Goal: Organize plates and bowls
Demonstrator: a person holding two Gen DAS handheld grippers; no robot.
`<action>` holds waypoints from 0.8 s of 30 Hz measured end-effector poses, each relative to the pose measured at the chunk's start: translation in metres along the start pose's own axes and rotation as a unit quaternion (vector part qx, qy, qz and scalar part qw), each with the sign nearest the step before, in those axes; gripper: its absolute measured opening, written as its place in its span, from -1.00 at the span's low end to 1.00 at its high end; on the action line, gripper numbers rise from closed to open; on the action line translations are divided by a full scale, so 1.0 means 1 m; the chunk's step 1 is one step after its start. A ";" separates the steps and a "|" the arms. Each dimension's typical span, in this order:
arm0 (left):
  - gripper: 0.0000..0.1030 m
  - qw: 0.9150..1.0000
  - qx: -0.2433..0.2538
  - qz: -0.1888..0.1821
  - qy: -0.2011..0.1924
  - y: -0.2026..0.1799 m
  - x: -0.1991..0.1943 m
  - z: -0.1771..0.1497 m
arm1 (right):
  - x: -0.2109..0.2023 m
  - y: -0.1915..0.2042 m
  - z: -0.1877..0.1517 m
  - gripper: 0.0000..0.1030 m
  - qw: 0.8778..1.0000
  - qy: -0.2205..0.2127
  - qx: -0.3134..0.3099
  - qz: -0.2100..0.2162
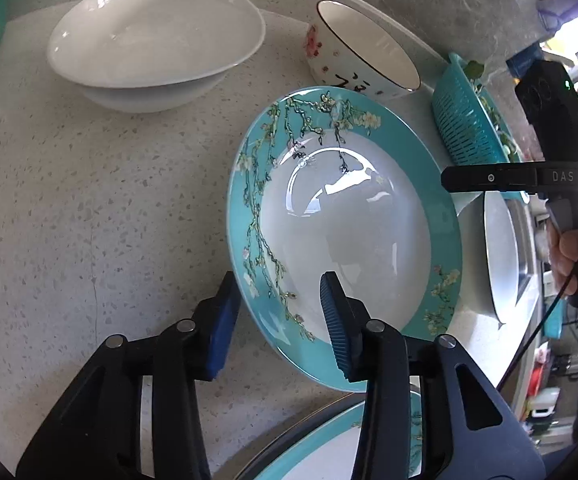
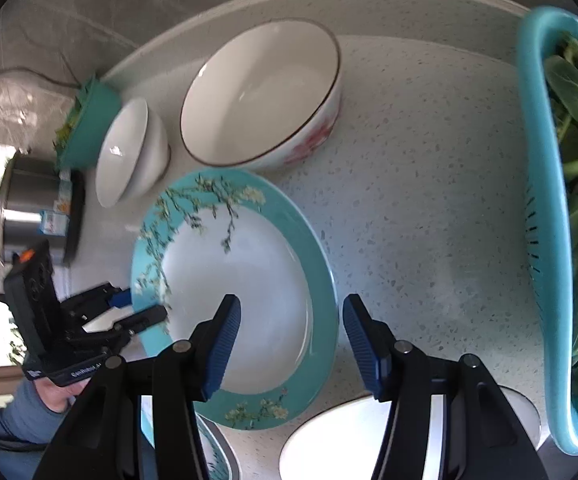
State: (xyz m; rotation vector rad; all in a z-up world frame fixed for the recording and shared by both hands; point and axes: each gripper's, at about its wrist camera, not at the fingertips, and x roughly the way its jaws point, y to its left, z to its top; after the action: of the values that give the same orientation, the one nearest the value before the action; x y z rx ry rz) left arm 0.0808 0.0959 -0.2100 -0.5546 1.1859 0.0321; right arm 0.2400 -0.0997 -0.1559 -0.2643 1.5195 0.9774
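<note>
L gripper point(image 1: 281, 320) is sitting astride the near-left rim of the teal blossom plate point(image 1: 345, 216) on the speckled counter point(image 1: 89, 200): one blue pad outside the rim, the other over the white well. Pads are looking close to the rim but a sliver of gap is showing on the outer side, so reading it as jaws apart w/ rim between them, not yet clamped; can't tell for sure if the inner pad is touching. R gripper point(image 2: 291, 336) is coming at the same plate's opposite edge, jaws apart, straddling the teal rim w/ one pad over the well and one over bare counter, not touching as far as visible. Plate is lying flat, just in front of the flowered bowl point(image 1: 363, 54); white bowl point(image 1: 157, 44) is sitting well to the left, teal colander w/ greens point(image 2: 545, 200) to the right, another white bowl point(image 2: 349, 436) and a second teal plate point(image 1: 349, 440) nearer the person. Step in hand, judging: lifting this plate, prob to stack on its twin. To do it well: be seating pads deep on the rim, squeezing square before lifting, raising both sides level, keeping clear of the flowered bowl. Glazed rim is prob slippery, so a shallow pinch is risking a slide.
</note>
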 end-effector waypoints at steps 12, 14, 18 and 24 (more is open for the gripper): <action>-0.74 1.000 0.002 0.002 -0.005 0.003 0.005 0.003 | 0.023 0.005 0.006 -0.12 0.996 0.061 -0.018 -0.057; -0.74 1.000 0.003 -0.001 -0.004 0.004 0.005 0.004 | 0.026 0.004 0.006 -0.28 0.995 0.067 -0.018 -0.066; -0.75 1.000 0.001 0.003 -0.004 0.007 0.005 0.006 | 0.026 -0.002 0.006 -0.55 0.995 0.067 -0.017 -0.073; -0.76 1.000 0.000 0.010 -0.005 0.008 0.004 0.011 | 0.027 0.002 0.000 -0.57 0.995 0.060 -0.030 -0.077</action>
State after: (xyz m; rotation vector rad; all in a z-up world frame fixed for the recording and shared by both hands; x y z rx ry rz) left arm 0.0894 0.1067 -0.2144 -0.5426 1.1822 0.0523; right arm 0.2325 -0.0888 -0.1797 -0.4830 1.5553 0.8980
